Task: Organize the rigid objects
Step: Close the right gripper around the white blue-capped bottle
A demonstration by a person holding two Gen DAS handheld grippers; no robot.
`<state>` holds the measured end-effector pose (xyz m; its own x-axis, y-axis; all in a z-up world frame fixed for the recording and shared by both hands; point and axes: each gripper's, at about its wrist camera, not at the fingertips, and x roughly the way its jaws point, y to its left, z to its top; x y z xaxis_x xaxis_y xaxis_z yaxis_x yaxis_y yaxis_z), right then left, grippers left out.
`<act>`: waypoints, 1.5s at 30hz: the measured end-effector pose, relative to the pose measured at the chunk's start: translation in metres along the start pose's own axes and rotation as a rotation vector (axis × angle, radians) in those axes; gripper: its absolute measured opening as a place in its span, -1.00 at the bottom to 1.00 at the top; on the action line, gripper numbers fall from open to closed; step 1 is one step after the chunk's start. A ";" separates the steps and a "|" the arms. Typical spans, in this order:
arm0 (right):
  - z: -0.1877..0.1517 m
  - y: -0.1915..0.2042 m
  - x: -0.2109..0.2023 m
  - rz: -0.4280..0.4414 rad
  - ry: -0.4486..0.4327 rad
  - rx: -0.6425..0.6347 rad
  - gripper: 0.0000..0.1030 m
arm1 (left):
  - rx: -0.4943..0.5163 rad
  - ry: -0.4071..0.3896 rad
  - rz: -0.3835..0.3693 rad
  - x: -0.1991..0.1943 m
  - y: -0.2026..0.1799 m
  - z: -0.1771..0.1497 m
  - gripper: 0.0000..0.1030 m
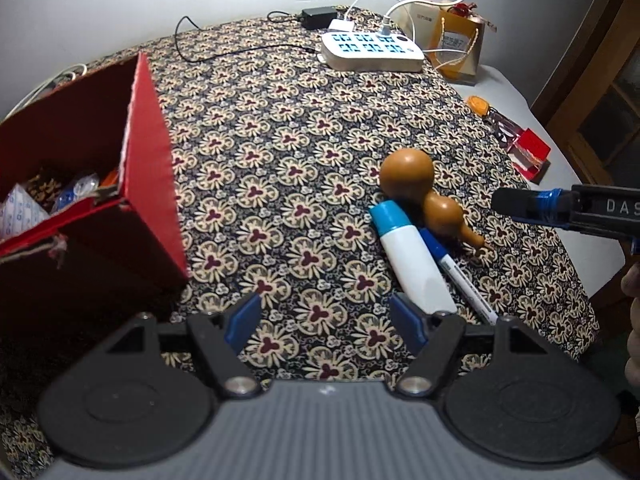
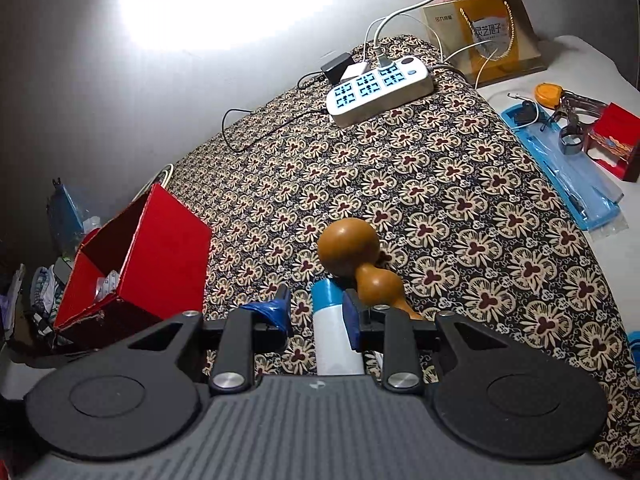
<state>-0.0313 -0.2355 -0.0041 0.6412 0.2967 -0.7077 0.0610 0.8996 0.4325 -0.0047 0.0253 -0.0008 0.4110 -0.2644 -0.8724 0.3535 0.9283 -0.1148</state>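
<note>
The right tool (image 2: 316, 312) straddles the white bottle (image 2: 334, 340), jaws apart, one pad touching; the bottle lies on the desk (image 2: 460, 216) against the gourd (image 2: 362, 258). Centre it, close gently, then lift clear toward the red box (image 2: 160, 256). The left tool (image 1: 324, 320) hangs open, empty.

Marker (image 1: 452, 268): tip hidden behind the left claw's right finger. Tube (image 2: 336, 336): base hidden under the right claw's body. Red box (image 1: 80, 184): contents indistinct.
</note>
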 end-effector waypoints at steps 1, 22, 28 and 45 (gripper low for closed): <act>-0.002 -0.002 0.001 -0.009 0.008 -0.007 -0.79 | -0.001 0.011 -0.009 0.003 -0.002 0.000 0.40; -0.024 -0.014 0.025 0.016 0.127 -0.004 -0.80 | 0.073 0.117 -0.029 0.044 -0.027 -0.003 0.49; -0.027 -0.015 0.032 0.019 0.150 0.007 -0.80 | 0.083 0.136 -0.023 0.051 -0.027 -0.005 0.50; -0.037 -0.021 0.051 0.023 0.192 0.070 -0.79 | 0.091 0.138 0.048 0.062 -0.031 0.002 0.99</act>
<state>-0.0281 -0.2275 -0.0700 0.4861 0.3784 -0.7877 0.1056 0.8694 0.4828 0.0109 -0.0206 -0.0504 0.3124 -0.1763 -0.9334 0.4134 0.9099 -0.0335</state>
